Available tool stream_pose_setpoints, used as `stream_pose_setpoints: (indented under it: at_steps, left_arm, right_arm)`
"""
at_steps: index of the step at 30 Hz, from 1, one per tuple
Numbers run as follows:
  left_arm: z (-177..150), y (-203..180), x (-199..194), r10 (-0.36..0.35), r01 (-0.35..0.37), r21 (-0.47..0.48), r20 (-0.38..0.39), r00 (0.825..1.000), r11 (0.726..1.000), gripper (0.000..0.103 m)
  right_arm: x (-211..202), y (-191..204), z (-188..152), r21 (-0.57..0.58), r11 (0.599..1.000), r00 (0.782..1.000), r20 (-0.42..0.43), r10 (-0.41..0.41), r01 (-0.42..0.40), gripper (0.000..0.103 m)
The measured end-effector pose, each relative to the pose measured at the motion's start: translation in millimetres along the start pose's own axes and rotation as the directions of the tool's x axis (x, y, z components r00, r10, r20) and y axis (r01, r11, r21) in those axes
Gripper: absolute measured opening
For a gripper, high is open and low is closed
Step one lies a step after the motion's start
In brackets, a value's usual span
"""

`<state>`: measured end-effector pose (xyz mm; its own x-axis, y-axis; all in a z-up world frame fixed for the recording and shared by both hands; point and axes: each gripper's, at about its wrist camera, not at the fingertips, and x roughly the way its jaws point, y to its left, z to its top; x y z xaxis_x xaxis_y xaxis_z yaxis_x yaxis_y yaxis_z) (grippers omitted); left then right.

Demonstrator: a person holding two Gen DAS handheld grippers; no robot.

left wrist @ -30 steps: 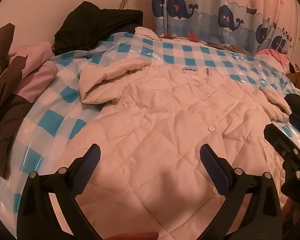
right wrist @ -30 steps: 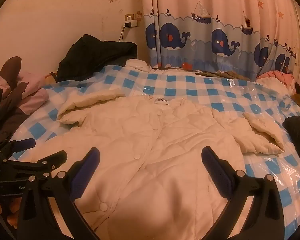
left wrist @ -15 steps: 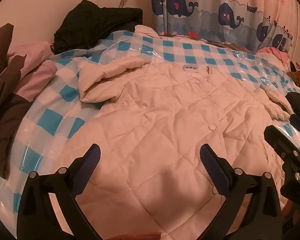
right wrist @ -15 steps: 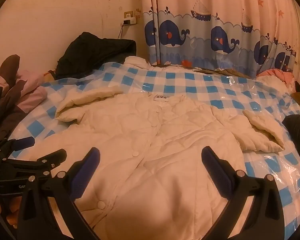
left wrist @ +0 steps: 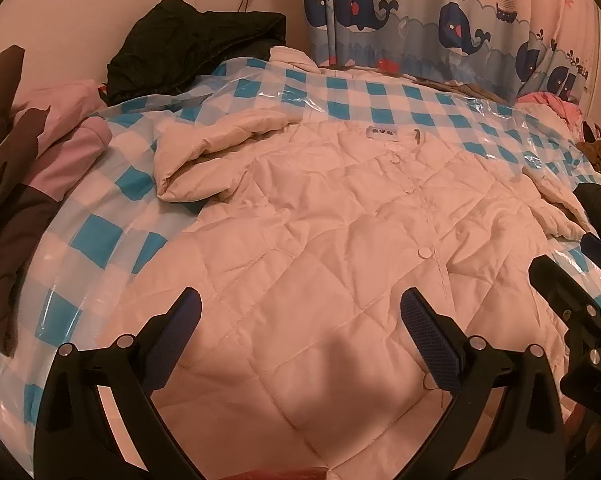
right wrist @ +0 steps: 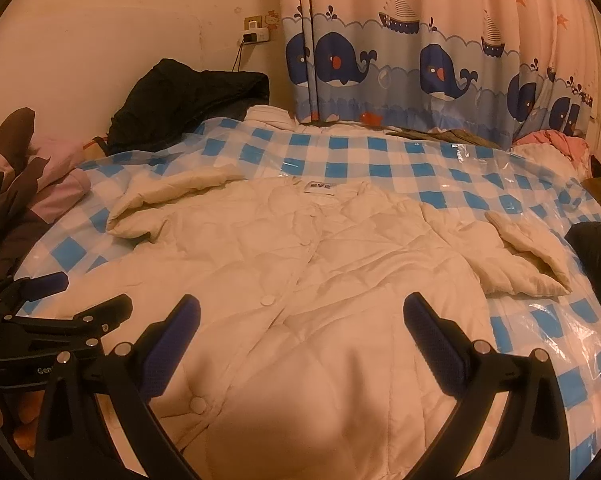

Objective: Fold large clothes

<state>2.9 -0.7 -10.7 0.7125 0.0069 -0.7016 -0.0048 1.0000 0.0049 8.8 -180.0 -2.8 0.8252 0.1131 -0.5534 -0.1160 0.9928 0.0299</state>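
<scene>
A cream quilted jacket lies buttoned and face up on a blue-and-white checked plastic sheet, collar label at the far end. Its left sleeve is bunched near the shoulder, and the right sleeve lies folded out to the side. My left gripper hovers open over the jacket's lower left front. Over the lower hem area my right gripper stands open too. Each gripper shows at the edge of the other's view: the right one, the left one.
A black garment is heaped at the far left by the wall. Pink and brown clothes pile along the left edge. A whale-print curtain hangs behind. More clothes and a dark item lie at the right.
Both grippers have drifted slightly back and up, so a little more of the jacket and curtain shows. The jacket has not moved.
</scene>
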Motion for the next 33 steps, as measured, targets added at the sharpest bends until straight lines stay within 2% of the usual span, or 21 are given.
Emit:
stream_pose_setpoints:
  at_steps: [17, 20, 24, 29, 31, 33]
  left_arm:
    - [-6, -1, 5, 0.013, -0.013, 0.003, -0.002, 1.000, 1.000, 0.096]
    - [-11, 2, 14, 0.020, -0.020, 0.010, -0.022, 1.000, 1.000, 0.096]
    - [-6, 13, 17, 0.027, -0.029, -0.033, -0.050, 0.998, 0.999, 0.096]
    - [-1, 26, 10, -0.010, 0.008, -0.089, -0.021, 1.000, 0.996, 0.096]
    - [0, 28, 9, 0.003, -0.003, -0.099, -0.009, 1.000, 0.995, 0.096]
    - [1, 23, 8, 0.034, -0.034, -0.056, 0.008, 0.999, 0.998, 0.096]
  right_arm:
    - [1, 0, 0, 0.004, 1.000, 1.000, -0.001, 0.003, -0.003, 0.098]
    - [0, 0, 0, 0.005, 1.000, 1.000, 0.000, 0.004, -0.004, 0.098]
    - [0, 0, 0, 0.008, 1.000, 1.000, 0.002, 0.005, -0.005, 0.098]
    - [-2, 2, 0, 0.014, 1.000, 1.000, 0.005, 0.006, -0.006, 0.098]
    - [-2, 1, 1, 0.013, 1.000, 1.000, 0.006, 0.006, -0.006, 0.098]
    - [-3, 1, 1, 0.013, 1.000, 1.000, 0.006, 0.006, -0.007, 0.098]
